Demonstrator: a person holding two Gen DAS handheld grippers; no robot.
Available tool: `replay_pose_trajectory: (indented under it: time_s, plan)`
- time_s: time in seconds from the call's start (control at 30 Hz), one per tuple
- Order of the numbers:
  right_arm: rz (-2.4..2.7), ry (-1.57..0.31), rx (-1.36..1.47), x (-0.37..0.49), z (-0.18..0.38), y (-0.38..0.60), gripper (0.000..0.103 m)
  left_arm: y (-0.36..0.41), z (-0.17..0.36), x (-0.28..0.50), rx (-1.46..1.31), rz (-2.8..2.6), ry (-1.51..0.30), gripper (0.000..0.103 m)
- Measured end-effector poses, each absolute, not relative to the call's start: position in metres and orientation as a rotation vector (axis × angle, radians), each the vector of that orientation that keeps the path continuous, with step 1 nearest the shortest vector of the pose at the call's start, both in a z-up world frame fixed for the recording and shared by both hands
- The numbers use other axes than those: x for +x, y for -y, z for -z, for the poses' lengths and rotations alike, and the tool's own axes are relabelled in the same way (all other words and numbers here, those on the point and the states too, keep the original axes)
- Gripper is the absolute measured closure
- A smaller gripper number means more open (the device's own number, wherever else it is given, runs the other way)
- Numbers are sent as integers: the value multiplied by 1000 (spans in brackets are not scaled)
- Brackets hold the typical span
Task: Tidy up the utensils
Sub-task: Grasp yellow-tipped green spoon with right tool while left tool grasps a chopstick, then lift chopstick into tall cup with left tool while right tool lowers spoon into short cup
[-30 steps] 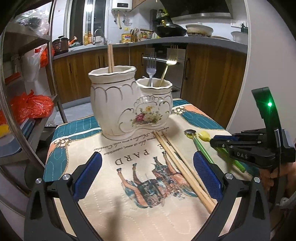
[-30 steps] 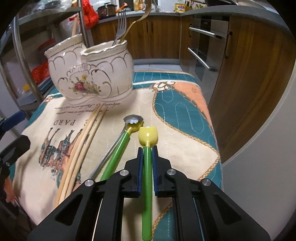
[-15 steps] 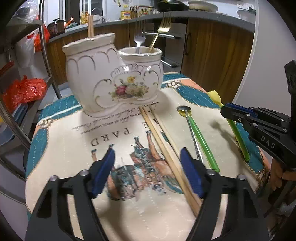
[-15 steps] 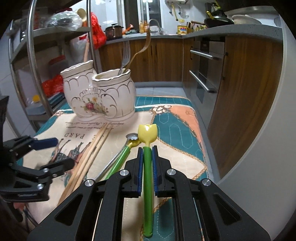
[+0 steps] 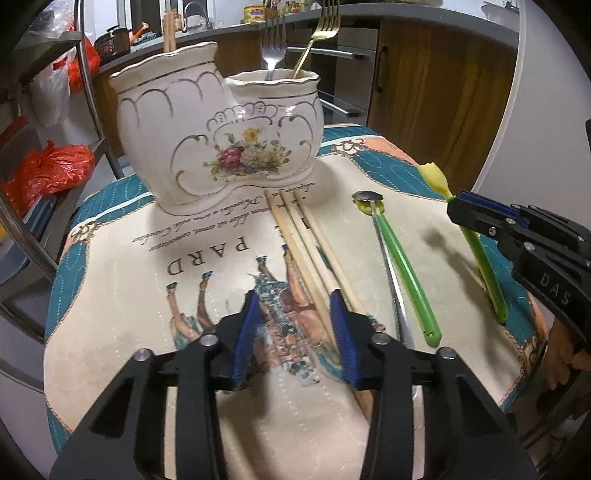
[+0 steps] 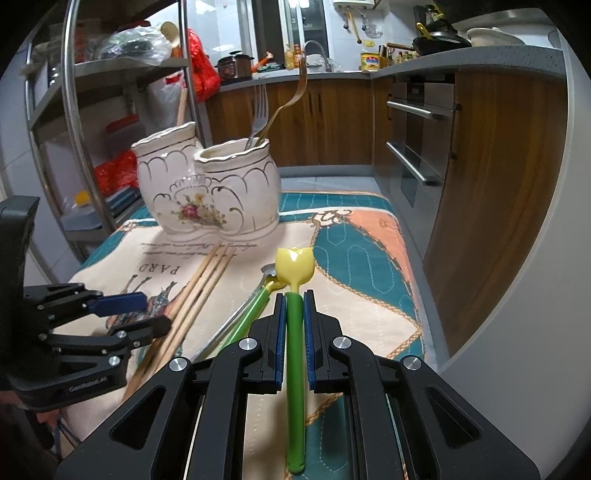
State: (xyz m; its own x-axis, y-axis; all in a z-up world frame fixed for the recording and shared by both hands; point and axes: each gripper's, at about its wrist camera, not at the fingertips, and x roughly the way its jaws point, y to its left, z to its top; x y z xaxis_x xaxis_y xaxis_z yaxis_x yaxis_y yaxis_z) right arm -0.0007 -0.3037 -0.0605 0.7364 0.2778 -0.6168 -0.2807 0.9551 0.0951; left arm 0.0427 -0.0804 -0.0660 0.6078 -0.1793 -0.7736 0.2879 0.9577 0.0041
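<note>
A white ceramic double holder (image 5: pixel 218 147) (image 6: pixel 210 192) stands at the far side of the cloth, with two forks (image 5: pixel 273 44) in its right cup and chopsticks (image 5: pixel 169 26) in its left. My right gripper (image 6: pixel 294 295) is shut on a green spoon with a yellow tulip head (image 6: pixel 294 266) (image 5: pixel 436 177), lifted off the cloth. My left gripper (image 5: pixel 293 310) is open low over several loose chopsticks (image 5: pixel 306 243) (image 6: pixel 199 284). A second green spoon (image 5: pixel 402 258) and a metal utensil (image 5: pixel 388 258) lie beside them.
The printed cloth (image 5: pixel 147 295) covers a small table. A metal rack (image 6: pixel 74 110) with bags stands to the left. Wooden kitchen cabinets (image 6: pixel 498 166) and an oven are behind and to the right.
My right gripper has lifted the tulip spoon off the cloth. My left gripper has moved in over the chopsticks, dropped lower, and its jaws have narrowed.
</note>
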Motion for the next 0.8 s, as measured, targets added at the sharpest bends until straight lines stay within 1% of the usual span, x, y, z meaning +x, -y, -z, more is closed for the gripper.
replay_pose_trajectory:
  time_s: [0.03, 0.1, 0.13, 0.2, 0.23, 0.43, 0.57, 0.7, 0.8]
  plan:
    - [-308, -676, -4, -1, 61, 304, 93, 82, 66, 44, 127, 275, -884, 74]
    - [-313, -673, 0, -2, 61, 304, 93, 85, 67, 47, 123, 278, -891, 79]
    - [-317, -670, 2, -2, 61, 304, 93, 86, 67, 47, 127, 282, -891, 85]
    - [-326, -663, 6, -3, 60, 305, 93, 85, 67, 48, 141, 293, -894, 94]
    - [-330, -659, 8, -4, 59, 305, 93, 83, 66, 48, 140, 305, -901, 96]
    - [-353, -634, 6, -6, 56, 304, 93, 61, 62, 43, 179, 350, -938, 97]
    - [-344, -653, -1, -4, 60, 303, 93, 51, 62, 36, 186, 362, -950, 97]
    - [-338, -666, 1, -2, 63, 303, 93, 52, 63, 28, 181, 379, -935, 89]
    - [-336, -668, -5, -1, 64, 301, 93, 51, 66, 23, 167, 359, -887, 89]
